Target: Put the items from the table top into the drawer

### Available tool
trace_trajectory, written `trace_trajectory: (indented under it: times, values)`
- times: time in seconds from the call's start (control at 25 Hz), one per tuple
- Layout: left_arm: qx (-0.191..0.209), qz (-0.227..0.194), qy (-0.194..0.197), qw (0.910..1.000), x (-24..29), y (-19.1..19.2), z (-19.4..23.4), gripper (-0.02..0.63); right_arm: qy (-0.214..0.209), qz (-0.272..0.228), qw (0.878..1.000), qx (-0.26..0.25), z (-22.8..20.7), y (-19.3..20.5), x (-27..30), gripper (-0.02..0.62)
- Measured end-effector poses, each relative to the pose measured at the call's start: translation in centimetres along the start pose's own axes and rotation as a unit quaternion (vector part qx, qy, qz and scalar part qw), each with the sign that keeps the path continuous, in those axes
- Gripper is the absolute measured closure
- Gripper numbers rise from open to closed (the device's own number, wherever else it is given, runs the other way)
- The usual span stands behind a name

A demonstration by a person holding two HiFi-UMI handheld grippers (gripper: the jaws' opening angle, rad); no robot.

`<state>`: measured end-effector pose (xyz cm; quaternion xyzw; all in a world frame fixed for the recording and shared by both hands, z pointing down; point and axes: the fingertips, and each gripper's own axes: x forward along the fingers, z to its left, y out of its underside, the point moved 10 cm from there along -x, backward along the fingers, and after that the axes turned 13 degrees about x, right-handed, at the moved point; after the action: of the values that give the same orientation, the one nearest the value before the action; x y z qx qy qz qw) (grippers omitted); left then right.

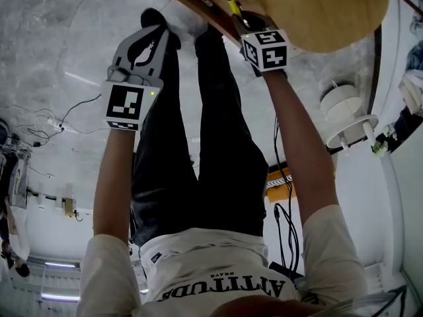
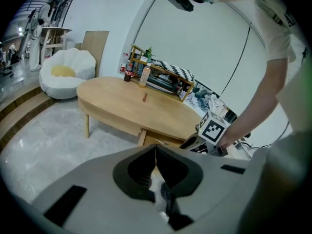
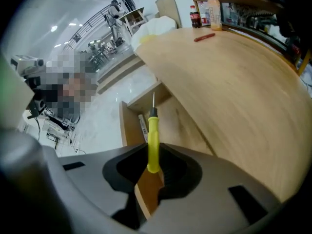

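- Head view: both bare forearms stretch out in front of the person, over the dark trousers, each hand gripping its tool behind the marker cube.
- The left gripper (image 1: 152, 32) slants down over the grey floor, clear of the table (image 1: 330, 18). Its jaws are pressed together with nothing between them (image 2: 155, 152).
- The right gripper (image 1: 243, 22) reaches further, up to the table's near edge, and points steeply down above the open drawer (image 1: 198, 0).
- In the right gripper view, that gripper (image 3: 154, 165) is clamped on the yellow handle of a screwdriver (image 3: 153, 140). The thin metal tip points ahead into the drawer (image 3: 127, 126).
- A slim pale item (image 3: 143, 128) lies inside the drawer; it is too small to identify, perhaps another tool.
- A small red item (image 3: 204, 37) lies on the table top near the far edge, close to two bottles (image 3: 204, 11).
- The left gripper view shows the right hand's marker cube (image 2: 214, 128) just by the drawer front, below the table's edge.
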<state>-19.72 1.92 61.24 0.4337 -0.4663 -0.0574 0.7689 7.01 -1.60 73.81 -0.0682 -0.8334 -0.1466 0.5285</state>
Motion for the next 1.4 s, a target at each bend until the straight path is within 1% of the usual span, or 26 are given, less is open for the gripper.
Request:
trace_trajectory:
  times: [0.24, 0.4, 0.52, 0.6, 0.84, 0.96, 1.16, 1.4]
  values:
    - [-0.007, 0.004, 0.003, 1.0000, -0.1, 1.5, 0.5, 0.584, 0.024, 0.040, 0.999, 0.023, -0.9, 0.9, 3.6, 0.511]
    - [-0.008, 0.006, 0.002, 0.9999, -0.7, 2.1, 1.2, 0.584, 0.047, 0.042, 0.997, 0.043, -0.8, 1.2, 4.3, 0.512]
    - [-0.009, 0.006, 0.001, 0.9999, -1.0, 2.3, 1.6, 0.584, 0.062, 0.036, 0.996, 0.044, -0.7, 1.4, 4.2, 0.503]
    - [-0.008, 0.005, 0.002, 1.0000, -1.2, 2.3, 1.7, 0.584, 0.064, 0.031, 0.996, 0.046, -0.5, 1.5, 3.9, 0.492]
    - [0.001, 0.002, 0.003, 1.0000, -1.6, 1.7, 1.9, 0.584, 0.050, -0.006, 0.998, 0.046, 0.7, 1.2, 2.0, 0.495]
    - [0.004, 0.000, 0.002, 1.0000, -1.6, 1.2, 1.8, 0.584, 0.043, -0.030, 0.998, 0.046, 1.3, 0.9, 0.8, 0.508]
    - [0.010, -0.006, 0.005, 0.9999, -1.6, -0.5, 0.7, 0.584, 0.032, -0.063, 0.997, 0.044, 1.7, 0.4, -2.1, 0.523]
    - [0.022, -0.008, 0.012, 0.9997, -1.1, -2.5, -0.1, 0.584, 0.029, -0.101, 0.993, 0.051, 1.3, -0.2, -5.5, 0.543]
